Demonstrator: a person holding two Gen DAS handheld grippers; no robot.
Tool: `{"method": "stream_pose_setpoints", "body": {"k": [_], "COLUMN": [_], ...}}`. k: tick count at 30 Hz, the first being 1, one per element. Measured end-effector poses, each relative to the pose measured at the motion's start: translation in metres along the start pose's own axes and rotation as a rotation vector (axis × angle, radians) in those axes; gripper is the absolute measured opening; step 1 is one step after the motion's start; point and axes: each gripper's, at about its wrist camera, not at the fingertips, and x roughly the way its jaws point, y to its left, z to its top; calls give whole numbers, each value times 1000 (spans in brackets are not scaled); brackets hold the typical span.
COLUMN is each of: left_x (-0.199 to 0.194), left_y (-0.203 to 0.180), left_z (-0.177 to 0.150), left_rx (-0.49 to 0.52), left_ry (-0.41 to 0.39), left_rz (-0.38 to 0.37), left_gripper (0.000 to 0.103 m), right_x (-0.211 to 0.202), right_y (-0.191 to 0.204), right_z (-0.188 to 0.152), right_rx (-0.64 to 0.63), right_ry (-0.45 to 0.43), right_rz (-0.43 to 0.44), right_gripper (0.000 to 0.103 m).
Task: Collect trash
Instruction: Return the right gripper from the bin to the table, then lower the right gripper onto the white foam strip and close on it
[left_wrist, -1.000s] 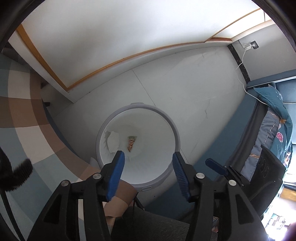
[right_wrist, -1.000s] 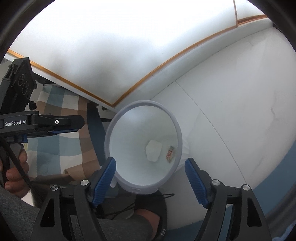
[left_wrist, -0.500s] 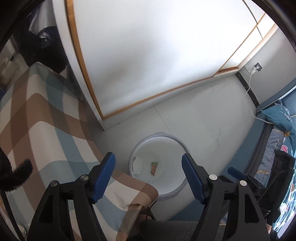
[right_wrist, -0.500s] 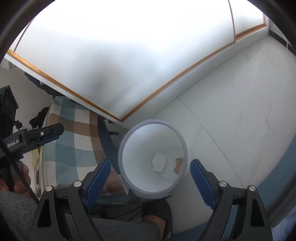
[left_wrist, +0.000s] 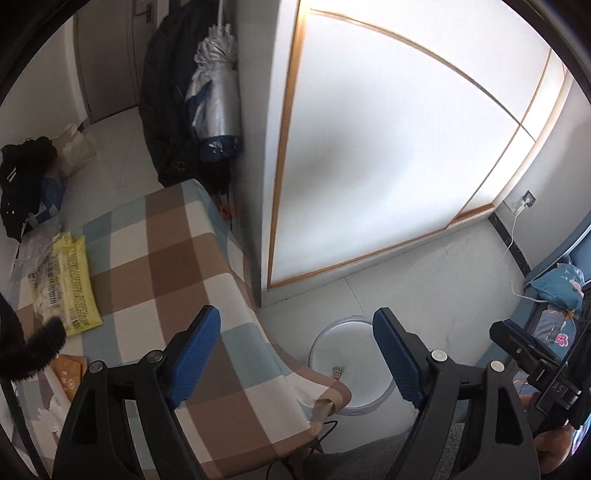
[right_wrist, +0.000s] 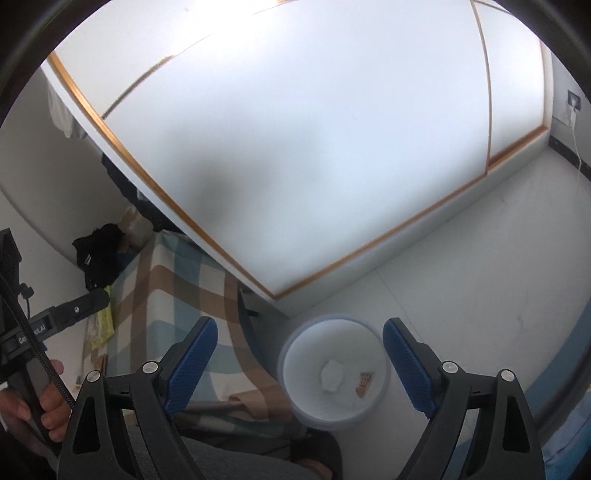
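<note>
Both tongs wide and empty: left gripper (left_wrist: 295, 354) and right gripper (right_wrist: 297, 363) have just been opening further, nothing between the pads in either view. From the right wrist, the white bin (right_wrist: 384, 384) sits on the floor dead ahead between the jaws, and already holds two pieces: a crumpled white paper (right_wrist: 331, 374) near its centre and a small printed wrapper (right_wrist: 364, 383) at about 3 o'clock of it. From the left wrist the same bin is at 5 o'clock of frame centre, partly hidden by the corner of the checked tablecloth (left_wrist: 177, 266). So two drops look done. Left to collect, as I judge it: the yellow packet (left_wrist: 72, 280) at 9 o'clock on the cloth, clear plastic wrap (left_wrist: 35, 240) just beyond it, plus brown and white scraps (left_wrist: 62, 380) at 8 o'clock near the table edge; can't tell exactly what those are. Next step probably means swinging back over the table; bin has plenty of room.
</note>
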Motion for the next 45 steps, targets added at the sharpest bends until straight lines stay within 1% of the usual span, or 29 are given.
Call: {"method": "stream_pose_setpoints", "body": {"k": [3,7,12,14,16,18,20,23,24,25,30,33,36,41,45], "left_x": [-27,-62,-103,-119,-131,-142,-151,-160,-165,-167,-163,-152,-147,-142,-140], "left_y": [21,56,102,115,136,152,171,201,205,217,258,284,298,317,332], "left_z": [1,-1,-11,-16,-20,-25,-31,-43,-49,-55,-74,-86,-98,-115,-121], "left_rx": [-32,-80,-150,-177,-208,-225,-245,-286,-296,-316,-392,-432,-463,-501,-550], "left_ry": [-75,-163,-241,-259,-275,-301,-331,-367,-372,-379,-366,-324,-317,-278,-244], "left_rz": [42,80,136,154,168,196,232,286,298,307,325,294,287,268,221], "left_gripper": [82,82,84,88,88,89,93,94,94,94,94,94,94,94,94], "right_x": [-17,-41,-57,-59,-59,-58,-58,-49,-45,-40,-11,4,20,43,64], "right_y": [34,90,159,181,206,229,249,281,289,299,336,351,367,381,386], "right_z": [10,18,17,14,10,4,-4,-17,-22,-27,-54,-71,-89,-114,-129], "right_rx": [-57,-130,-221,-244,-278,-313,-347,-395,-407,-422,-492,-536,-587,-639,-660], "right_ry": [-52,-128,-192,-201,-208,-206,-203,-187,-183,-176,-114,-73,-18,42,95], "right_rz": [26,92,180,211,242,274,308,345,353,362,383,400,389,363,340], "right_gripper": [93,96,98,100,101,101,101,101,101,101,101,101,101,101,101]}}
